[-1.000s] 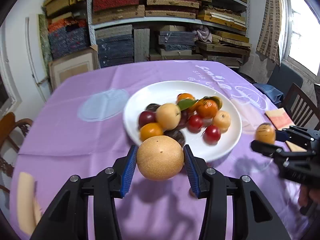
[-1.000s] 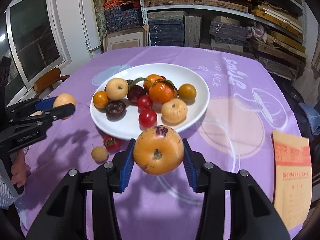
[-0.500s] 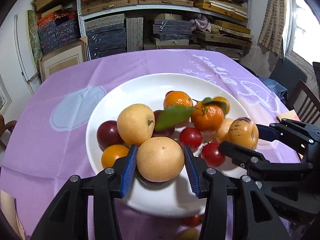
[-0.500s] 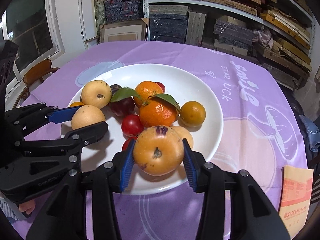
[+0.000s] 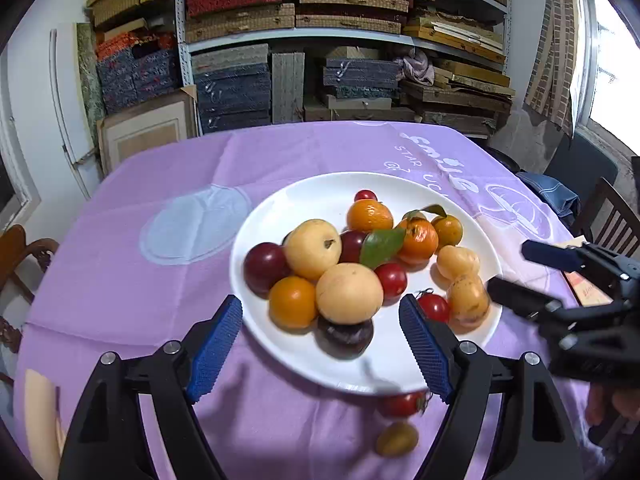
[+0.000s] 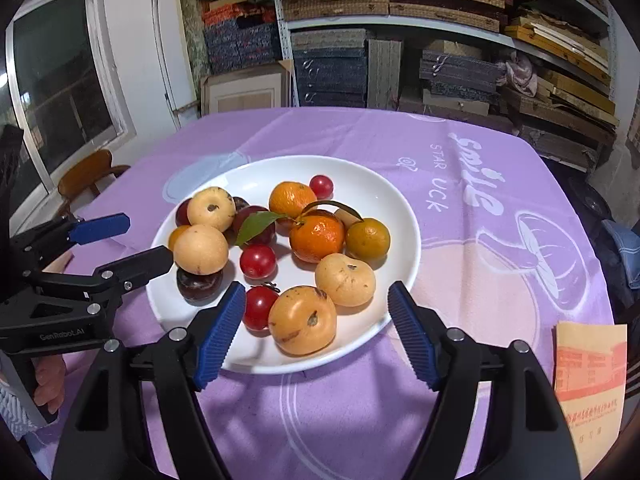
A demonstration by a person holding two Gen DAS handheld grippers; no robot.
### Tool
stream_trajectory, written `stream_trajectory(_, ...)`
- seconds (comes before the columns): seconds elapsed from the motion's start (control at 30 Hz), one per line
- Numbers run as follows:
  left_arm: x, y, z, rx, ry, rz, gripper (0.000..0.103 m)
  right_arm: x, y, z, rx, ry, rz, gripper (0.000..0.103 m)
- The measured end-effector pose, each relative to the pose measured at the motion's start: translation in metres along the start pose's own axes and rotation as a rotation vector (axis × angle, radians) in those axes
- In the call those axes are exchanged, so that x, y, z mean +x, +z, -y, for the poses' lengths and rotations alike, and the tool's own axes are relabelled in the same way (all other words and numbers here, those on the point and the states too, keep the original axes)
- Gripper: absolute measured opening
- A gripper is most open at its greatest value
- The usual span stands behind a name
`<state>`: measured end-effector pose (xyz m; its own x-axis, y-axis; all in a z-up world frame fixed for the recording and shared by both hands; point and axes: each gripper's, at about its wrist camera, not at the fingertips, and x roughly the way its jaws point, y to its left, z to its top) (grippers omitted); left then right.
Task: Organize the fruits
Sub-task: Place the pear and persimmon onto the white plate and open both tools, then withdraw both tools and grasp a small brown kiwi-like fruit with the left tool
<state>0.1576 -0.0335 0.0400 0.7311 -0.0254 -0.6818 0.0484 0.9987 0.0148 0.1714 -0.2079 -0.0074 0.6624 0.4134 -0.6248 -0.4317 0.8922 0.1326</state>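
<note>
Both grippers have just been opening — left gripper (image 5: 320, 340) wide around the pale pear (image 5: 349, 293), right gripper (image 6: 316, 328) wide around the speckled fruit (image 6: 302, 320). Round, smooth, bruisable: grip the widest middle.

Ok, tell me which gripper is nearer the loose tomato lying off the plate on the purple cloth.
Left. The left gripper hangs open just above the loose tomato, which lies by its right finger. The right gripper is farther off, beyond the plate's right rim.

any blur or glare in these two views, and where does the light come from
Left wrist view: the dark plum and the tomato on the cloth are smeared by motion, and the window at right is blown out. Right wrist view: sharp, fruit evenly lit, shelves bowed by the fisheye.
</note>
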Motion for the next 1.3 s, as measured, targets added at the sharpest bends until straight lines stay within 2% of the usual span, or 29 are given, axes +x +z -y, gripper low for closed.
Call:
stream_trajectory(0.07, -0.014, -0.011, -0.002, 0.008, 0.021, 0.009, 0.082, -0.027, -0.010, 0.003, 0.033, -0.001, 0.062, 0.085)
stream_trajectory(0.13, -0.024, -0.026, -0.001, 0.019, 0.036, 0.007, 0.083, -0.051, -0.023, 0.003, 0.055, -0.001, 0.115, 0.091)
stream_trajectory(0.27, -0.033, -0.057, 0.009, 0.049, 0.033, 0.006, 0.083, -0.080, -0.049, 0.010, 0.109, 0.013, 0.179, 0.095)
stream_trajectory(0.47, -0.023, -0.082, 0.040, 0.145, 0.044, 0.016, 0.082, -0.081, -0.067, 0.032, 0.200, 0.035, 0.153, 0.095)
stream_trajectory(0.67, -0.011, -0.086, 0.051, 0.165, 0.016, -0.002, 0.081, -0.079, -0.071, 0.039, 0.230, 0.060, 0.134, 0.095)
stream_trajectory(0.7, -0.008, -0.087, 0.051, 0.159, 0.006, -0.014, 0.074, -0.079, -0.071, 0.040, 0.231, 0.061, 0.135, 0.095)
stream_trajectory(0.73, -0.004, -0.087, 0.052, 0.156, -0.006, -0.033, 0.061, -0.078, -0.071, 0.040, 0.231, 0.061, 0.135, 0.095)
stream_trajectory(0.8, 0.005, -0.088, 0.052, 0.150, -0.035, -0.080, 0.042, -0.078, -0.071, 0.040, 0.233, 0.061, 0.137, 0.095)
stream_trajectory(0.83, 0.008, -0.089, 0.051, 0.145, -0.040, -0.097, 0.036, -0.078, -0.072, 0.040, 0.236, 0.063, 0.137, 0.095)
stream_trajectory(1.17, 0.016, -0.088, 0.054, 0.143, -0.072, -0.125, 0.035, -0.076, -0.072, 0.032, 0.207, 0.072, 0.118, 0.095)
stream_trajectory(1.3, 0.014, -0.089, 0.052, 0.137, -0.098, -0.127, 0.026, -0.071, -0.074, 0.023, 0.168, 0.075, 0.091, 0.095)
